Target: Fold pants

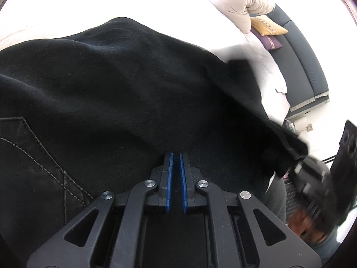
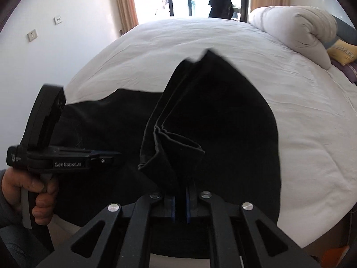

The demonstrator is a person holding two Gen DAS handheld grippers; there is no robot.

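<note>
Right wrist view takes in the bed (image 2: 223, 51), a broad white sheet that serves as the folding surface, with a rolled duvet (image 2: 299, 29) and a yellow cushion (image 2: 341, 52) pushed to the far end, probably to keep the middle free. Across the near part of the bed lie the black pants (image 2: 223, 134), the largest dark shape in both views. Most of the cloth rests flat on the sheet, while one end stands up in stacked layers, hems showing as parallel edges. That raised end looks like a leg section being carried over the rest, which would make this the middle of a fold rather than its start or finish.

The right tongs (image 2: 180, 197) are clenched on that lifted end: the blue pads sit nearly together and the cloth rises straight out from between them, so the grip is what keeps the layers upright. The blur along the top edge of the cloth suggests the piece is in motion.

In the left wrist view the pants (image 1: 125, 84) fill the frame, with a stitched pocket seam (image 1: 40, 156) at the lower left. The left tongs (image 1: 175, 156) are also clenched, the blue pads (image 1: 170, 178) almost meeting, their tips buried in the fabric; it seems they pin or pinch an edge to anchor the garment. A hand (image 2: 33, 189) holds that tool by its handle.
</note>
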